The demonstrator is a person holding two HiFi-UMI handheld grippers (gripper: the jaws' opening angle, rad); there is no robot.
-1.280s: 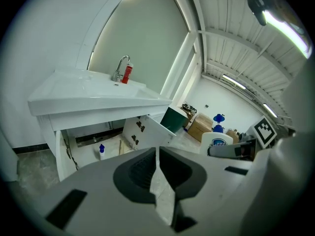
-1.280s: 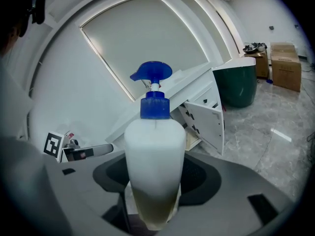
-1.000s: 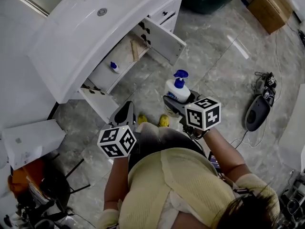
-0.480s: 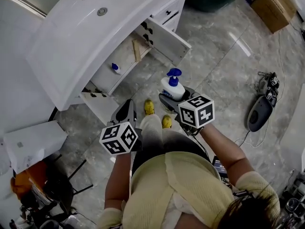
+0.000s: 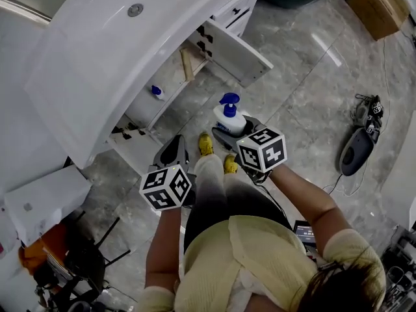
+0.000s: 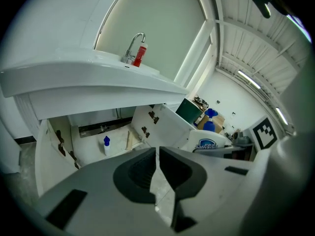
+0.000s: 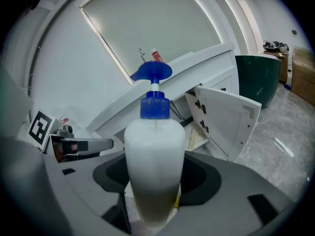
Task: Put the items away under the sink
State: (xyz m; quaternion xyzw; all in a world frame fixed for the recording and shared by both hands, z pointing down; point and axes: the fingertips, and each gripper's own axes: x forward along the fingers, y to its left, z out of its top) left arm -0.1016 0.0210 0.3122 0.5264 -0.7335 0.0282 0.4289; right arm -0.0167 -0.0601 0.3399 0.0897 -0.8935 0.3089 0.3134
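Fingers [image 7: 209,178] of the right gripper [image 5: 229,130] are closed on a white pump bottle [image 5: 229,117], which is held above the floor [image 5: 305,90], in front of the open cabinet [image 5: 170,77] under the sink [image 5: 91,51]. Left gripper [image 6: 157,168] has its jaws together with nothing between them. A small bottle [image 5: 156,91] stands inside the cabinet.

Two grippers are in shot: the left gripper [image 5: 172,155] and the right gripper [image 5: 229,134]. Bottles, two: one pump bottle [image 5: 229,117] with a blue top, and one small blue-capped bottle [image 5: 156,91] inside the cabinet [image 5: 170,70]. One red tube [image 6: 141,55] stands beside the one faucet [image 6: 133,44]. Two cabinet doors [image 5: 235,49] hang open. On the floor [image 5: 305,83] sit one cardboard box [image 5: 380,5] and one green bin [image 6: 191,111].
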